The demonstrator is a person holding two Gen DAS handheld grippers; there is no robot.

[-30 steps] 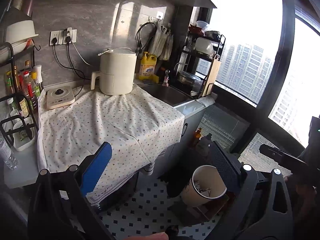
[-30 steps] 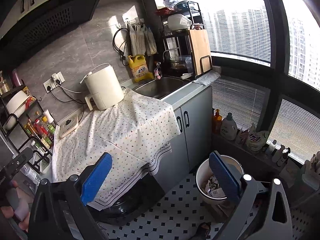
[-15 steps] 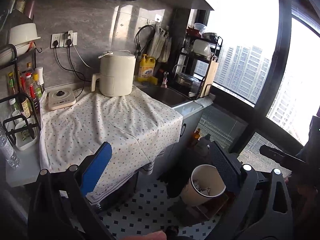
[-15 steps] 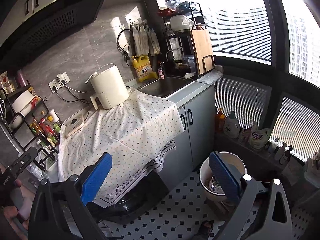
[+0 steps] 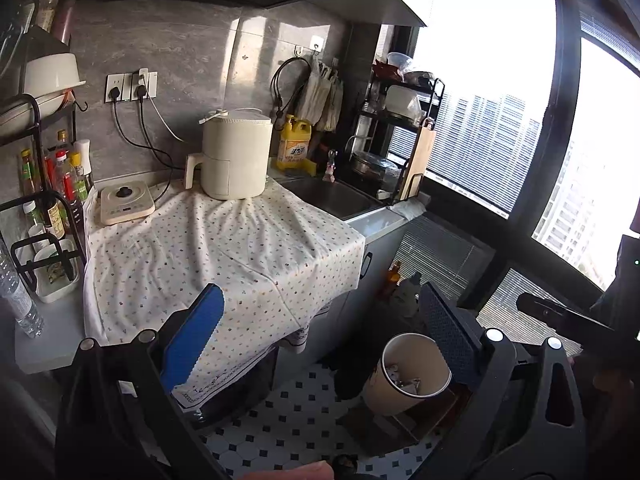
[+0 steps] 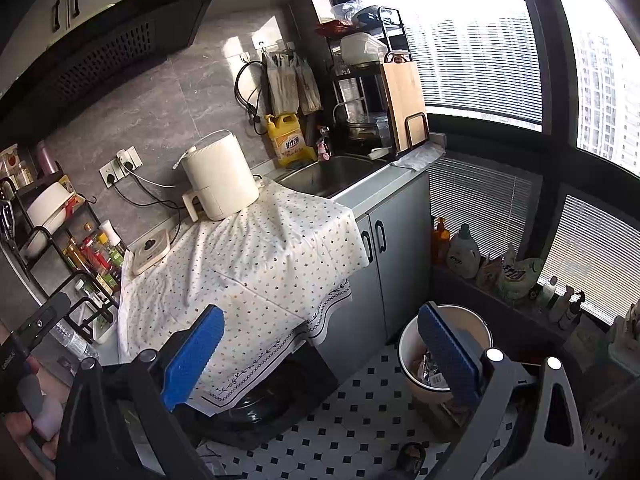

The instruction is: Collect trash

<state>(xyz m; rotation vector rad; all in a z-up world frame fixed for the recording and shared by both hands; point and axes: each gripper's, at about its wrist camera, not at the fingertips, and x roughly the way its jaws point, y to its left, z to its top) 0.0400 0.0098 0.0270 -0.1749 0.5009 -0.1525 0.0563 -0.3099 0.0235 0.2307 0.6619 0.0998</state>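
A round cream trash bin stands on the tiled floor below the counter, with crumpled wrappers inside. My left gripper hangs open and empty in front of the counter, its right pad just above the bin's rim. In the right wrist view the same bin sits behind the right pad, with foil trash in it. My right gripper is open too, holding nothing. The dotted cloth on the counter carries only appliances. Each gripper shows at the edge of the other's view.
A cream air fryer and a small induction cooker rest on the cloth. The sink, a dish rack and a cutting board lie to the right. A spice rack stands at left. Bottles line the window ledge.
Both views have drifted back a little from the counter. Both grippers stay open and empty, and the bin has not moved.
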